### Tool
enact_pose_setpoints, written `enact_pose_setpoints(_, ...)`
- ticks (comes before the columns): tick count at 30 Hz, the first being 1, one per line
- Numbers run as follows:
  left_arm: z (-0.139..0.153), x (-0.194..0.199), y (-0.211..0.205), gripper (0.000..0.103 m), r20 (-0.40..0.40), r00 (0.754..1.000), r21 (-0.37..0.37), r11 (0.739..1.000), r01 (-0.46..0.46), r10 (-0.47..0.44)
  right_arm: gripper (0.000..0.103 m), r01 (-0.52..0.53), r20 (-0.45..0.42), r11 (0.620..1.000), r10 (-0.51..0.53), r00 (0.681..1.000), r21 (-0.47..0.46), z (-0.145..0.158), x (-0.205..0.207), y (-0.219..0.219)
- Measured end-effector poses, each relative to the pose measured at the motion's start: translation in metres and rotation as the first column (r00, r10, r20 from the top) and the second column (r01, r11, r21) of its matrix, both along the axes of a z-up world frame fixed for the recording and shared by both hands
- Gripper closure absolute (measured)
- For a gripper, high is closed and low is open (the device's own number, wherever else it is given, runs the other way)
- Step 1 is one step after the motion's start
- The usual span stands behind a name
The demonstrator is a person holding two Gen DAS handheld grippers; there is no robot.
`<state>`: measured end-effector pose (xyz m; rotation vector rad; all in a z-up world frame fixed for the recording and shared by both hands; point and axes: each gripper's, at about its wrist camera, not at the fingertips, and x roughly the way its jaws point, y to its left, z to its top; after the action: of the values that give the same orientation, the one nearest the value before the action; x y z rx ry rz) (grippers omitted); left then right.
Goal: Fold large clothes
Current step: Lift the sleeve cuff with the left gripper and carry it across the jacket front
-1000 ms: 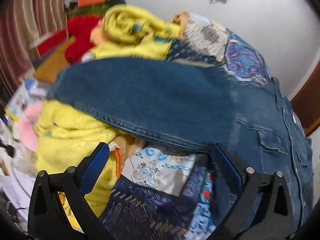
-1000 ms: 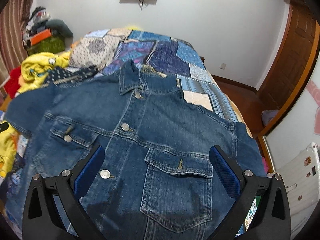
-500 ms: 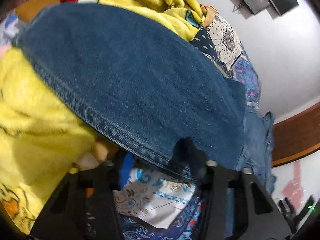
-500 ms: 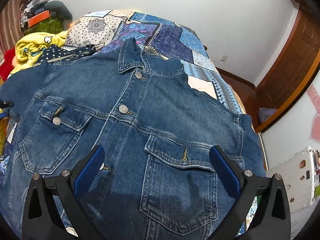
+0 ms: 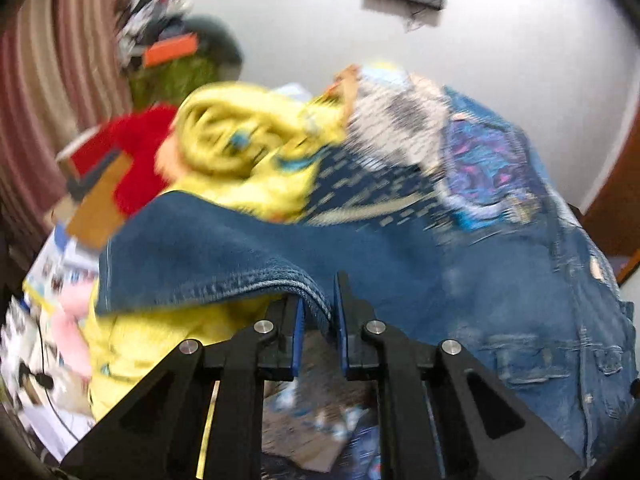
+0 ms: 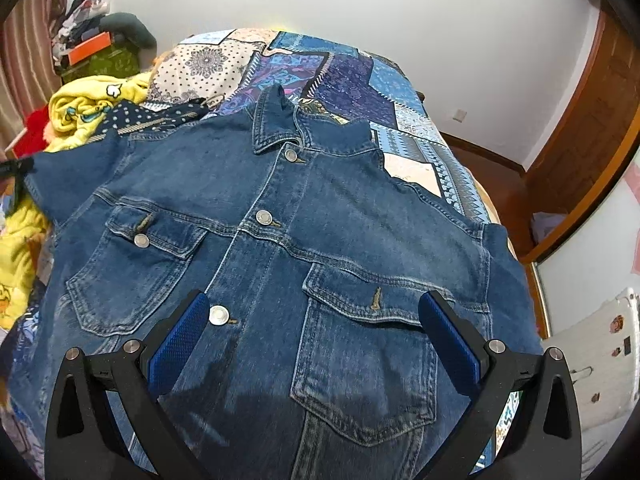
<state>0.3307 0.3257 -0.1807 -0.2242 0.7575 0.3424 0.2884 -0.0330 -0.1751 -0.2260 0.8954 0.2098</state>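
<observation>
A blue denim jacket (image 6: pixel 280 232) lies front side up and buttoned on the patchwork bedspread (image 6: pixel 352 80), collar toward the far wall. In the left wrist view its sleeve (image 5: pixel 224 256) stretches to the left. My left gripper (image 5: pixel 319 320) is shut on the sleeve's hem edge and holds it raised a little. My right gripper (image 6: pixel 316 332) is open and empty, hovering over the jacket's lower front between the two chest pockets. The left gripper's tip also shows at the left edge of the right wrist view (image 6: pixel 16 172).
A yellow fleece blanket (image 5: pixel 248 148) and a red cloth (image 5: pixel 136 152) are piled left of the jacket. A dotted navy cloth (image 6: pixel 160 116) lies by the left shoulder. A wooden door (image 6: pixel 592 120) and a white appliance (image 6: pixel 592 372) stand at the right.
My left gripper has closed on the sleeve's hem and lifted it; its view is blurred by motion. My right gripper stays open and has come lower over the jacket front.
</observation>
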Motion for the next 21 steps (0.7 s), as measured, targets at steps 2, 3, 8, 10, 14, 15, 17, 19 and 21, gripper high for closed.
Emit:
enact_pose_setpoints(2,0.014,0.007,-0.022,0.091,0.024,0.999,0.041,0.998,0.042,-0.043,0.0,0.006,0.003,1.0,-0.006,1.0,0.013,0.003,-0.003,-0.005)
enact_pose_setpoints(3,0.019,0.008,-0.035,0.092,0.031,0.997,0.059,0.996,0.064,-0.066,0.0,0.009,0.005,1.0,-0.009,1.0,0.017,0.004,-0.005,-0.007)
enact_pose_setpoints(8,0.025,0.033,-0.106,0.092,0.025,0.971,0.105,0.966,0.236,-0.239,0.0,0.022,0.02,0.999,-0.023,1.0,0.026,0.011,-0.013,-0.023)
enact_pose_setpoints(10,0.018,0.038,-0.135,0.092,0.004,0.952,0.107,0.946,0.305,-0.307,0.0,0.03,0.028,0.999,-0.031,0.999,0.027,0.014,-0.015,-0.03)
enact_pose_setpoints(14,-0.014,0.043,-0.187,0.092,-0.064,0.907,0.056,0.906,0.42,-0.416,0.0,0.049,0.039,0.998,-0.05,0.998,0.036,0.018,-0.019,-0.043)
enact_pose_setpoints(15,-0.024,0.043,-0.197,0.092,-0.09,0.896,0.039,0.898,0.439,-0.434,0.0,0.051,0.039,0.998,-0.052,0.998,0.04,0.019,-0.02,-0.046)
enact_pose_setpoints(17,-0.042,0.043,-0.21,0.092,-0.136,0.88,-0.001,0.888,0.459,-0.455,0.0,0.053,0.037,0.997,-0.055,0.998,0.047,0.019,-0.022,-0.052)
enact_pose_setpoints(19,-0.056,0.042,-0.219,0.092,-0.161,0.874,-0.045,0.888,0.459,-0.459,0.0,0.057,0.035,0.997,-0.059,0.998,0.054,0.019,-0.024,-0.056)
enact_pose_setpoints(21,-0.064,0.041,-0.218,0.092,-0.173,0.873,-0.083,0.89,0.448,-0.456,0.0,0.061,0.032,0.996,-0.063,0.998,0.059,0.019,-0.025,-0.059)
